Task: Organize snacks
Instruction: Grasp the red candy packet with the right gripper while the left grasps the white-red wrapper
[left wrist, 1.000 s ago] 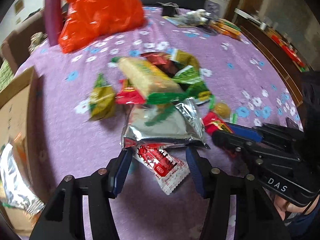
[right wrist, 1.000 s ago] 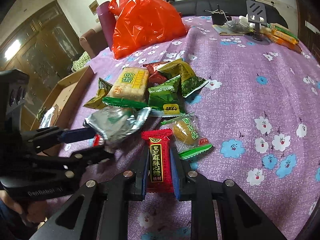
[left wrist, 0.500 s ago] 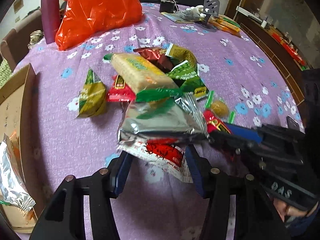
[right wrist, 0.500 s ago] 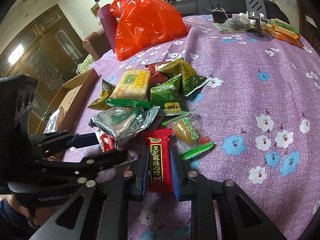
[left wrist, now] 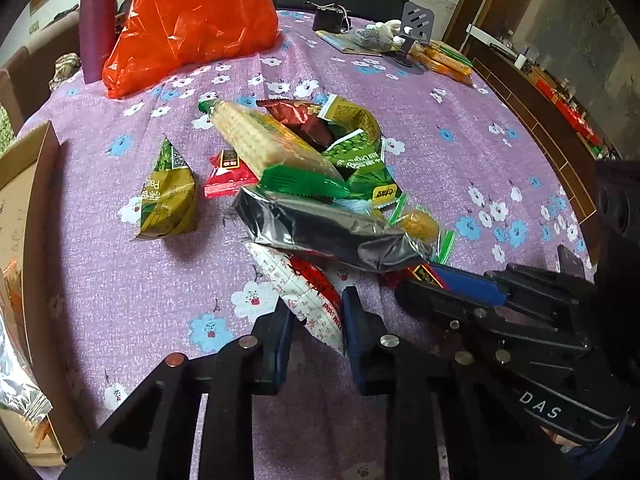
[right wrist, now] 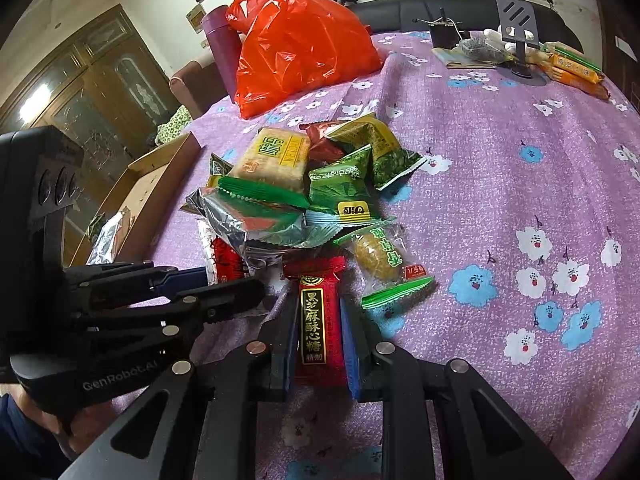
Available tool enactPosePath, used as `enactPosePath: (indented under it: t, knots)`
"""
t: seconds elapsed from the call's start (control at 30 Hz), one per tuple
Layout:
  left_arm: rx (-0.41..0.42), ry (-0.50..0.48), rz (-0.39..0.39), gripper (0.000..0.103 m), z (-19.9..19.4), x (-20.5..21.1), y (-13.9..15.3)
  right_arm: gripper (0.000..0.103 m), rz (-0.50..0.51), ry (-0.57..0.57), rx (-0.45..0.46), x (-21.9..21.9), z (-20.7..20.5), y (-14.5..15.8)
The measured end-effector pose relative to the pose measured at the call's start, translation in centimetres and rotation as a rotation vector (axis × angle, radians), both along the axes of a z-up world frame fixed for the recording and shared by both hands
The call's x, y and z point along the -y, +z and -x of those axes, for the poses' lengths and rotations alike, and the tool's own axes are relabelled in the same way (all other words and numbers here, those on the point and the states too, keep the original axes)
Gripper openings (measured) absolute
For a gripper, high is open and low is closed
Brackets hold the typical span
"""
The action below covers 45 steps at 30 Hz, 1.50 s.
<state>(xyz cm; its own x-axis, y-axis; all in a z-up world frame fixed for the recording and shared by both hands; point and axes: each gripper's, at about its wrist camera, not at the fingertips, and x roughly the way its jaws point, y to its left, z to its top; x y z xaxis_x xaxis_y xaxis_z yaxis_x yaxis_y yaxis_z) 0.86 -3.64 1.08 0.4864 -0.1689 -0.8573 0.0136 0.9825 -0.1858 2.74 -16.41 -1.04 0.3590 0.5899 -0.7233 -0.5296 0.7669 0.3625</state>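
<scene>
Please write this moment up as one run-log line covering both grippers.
left gripper: shut on white-and-red packet | right gripper: shut on red candy bar | silver foil pack: overlaps white-and-red packet | cardboard box: table's left edge

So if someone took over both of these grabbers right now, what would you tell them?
Left gripper: jaws shut on the white-and-red snack packet, silver foil bag lying over its far end.
Right gripper: jaws shut on the red black-sesame candy bar.
Done: one silver pack in the cardboard box.
Left: the pile on the purple cloth.
</scene>
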Motion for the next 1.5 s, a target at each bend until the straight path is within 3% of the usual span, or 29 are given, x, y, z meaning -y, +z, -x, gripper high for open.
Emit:
enactPosePath:
  t: [0.2,0.33,0.47,0.57,0.73,1.13,1.5]
  knots:
    - [-0.002,0.010,0.022,0.028,-1.1,-0.4,0.0,0.021,-0.003,0.001,-0.001,-0.1,0.1,-0.1]
    - [-0.003,0.012,0.039,0.041,-1.7,-0.7,0.0,0.021,-0.004,0.001,-0.001,0.0,0.0,-0.1]
    - [0.004,0.010,0.038,0.043,-1.9,-0.7,0.0,0.021,-0.003,0.002,0.000,-0.1,0.1,-0.1]
    - [0.015,0.025,0.026,0.030,-2.1,-0.9,-0.1,0.021,-0.004,0.004,0.001,-0.1,0.1,-0.1]
    - [0.019,0.037,0.079,0.021,-1.9,-1.9,-0.1,0.021,-0.007,0.005,0.000,0.0,0.2,-0.1]
    - [0.004,-0.005,0.064,0.018,1.8,-1.7,0.2,0.021,-0.027,0.041,-0.014,-0.5,0.3,-0.2]
    - [-0.006,0.004,0.061,0.018,0.9,-1.7,-0.2,0.021,-0.023,0.057,-0.008,-0.9,0.6,-0.1]
